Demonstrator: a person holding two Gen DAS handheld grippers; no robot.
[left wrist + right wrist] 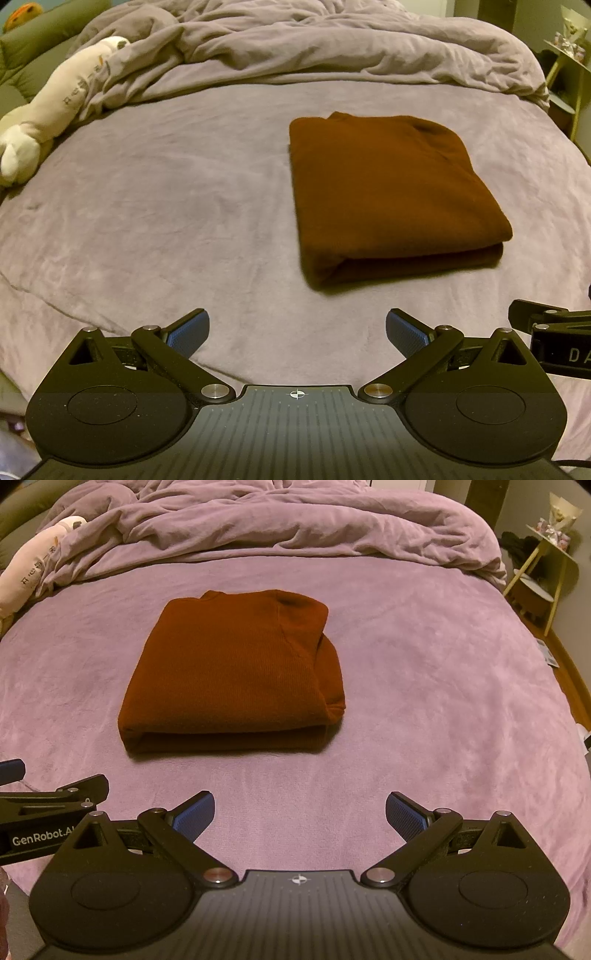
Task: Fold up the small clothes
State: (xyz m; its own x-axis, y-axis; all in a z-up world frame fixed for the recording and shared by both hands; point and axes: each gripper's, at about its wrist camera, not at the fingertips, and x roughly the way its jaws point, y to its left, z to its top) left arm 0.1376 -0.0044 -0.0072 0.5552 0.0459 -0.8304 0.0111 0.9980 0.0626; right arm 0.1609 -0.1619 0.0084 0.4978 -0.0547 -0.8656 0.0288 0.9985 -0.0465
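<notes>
Now I am holding my left gripper [297, 332] wide apart, grabbing nothing, low over the bed [166, 221]. My right gripper [300, 814] is spread wide too, with nothing between its blue pads [194, 818], and it is hanging just beside the left one. A little ahead of both, the brown top [229, 672] is lying folded in a neat stack on the purple blanket. Farther back, the rumpled duvet [295, 528] is bunching up, and a white plush toy [48, 110] is lying at the left edge.
</notes>
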